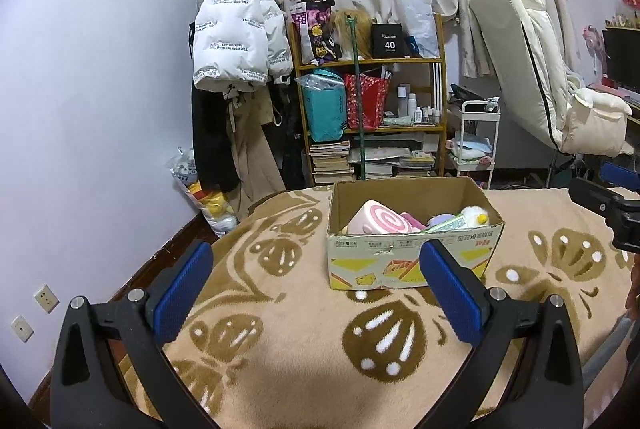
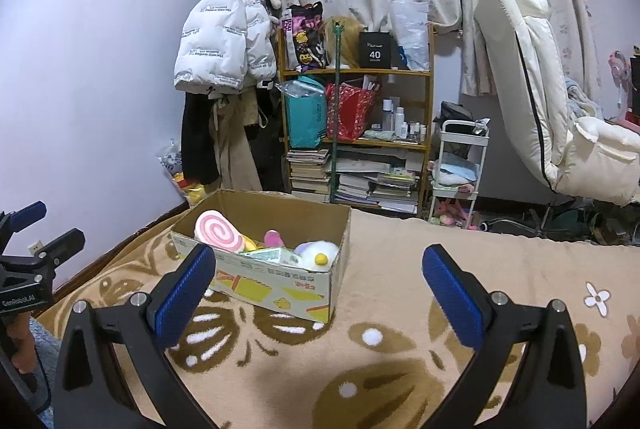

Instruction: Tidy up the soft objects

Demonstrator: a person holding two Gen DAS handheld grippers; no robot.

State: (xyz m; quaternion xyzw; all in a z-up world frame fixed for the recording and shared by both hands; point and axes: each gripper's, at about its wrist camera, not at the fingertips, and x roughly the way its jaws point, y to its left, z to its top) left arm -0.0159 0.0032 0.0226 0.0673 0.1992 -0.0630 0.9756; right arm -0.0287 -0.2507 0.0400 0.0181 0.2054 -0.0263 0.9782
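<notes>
1. Left gripper (image 1: 316,261): blue pads spread apart, nothing between them.
2. Right gripper (image 2: 320,265): spread apart, empty, above the blanket (image 2: 400,309).
3. Cardboard box (image 1: 412,257) near blanket's far edge holds pink swirl plush (image 1: 382,223) and white plush (image 1: 476,215).

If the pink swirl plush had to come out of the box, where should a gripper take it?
Grip the pink swirl plush across its disc edge, coming from above. It leans up above the cardboard box rim at the left end, and the walls block side approaches.
</notes>
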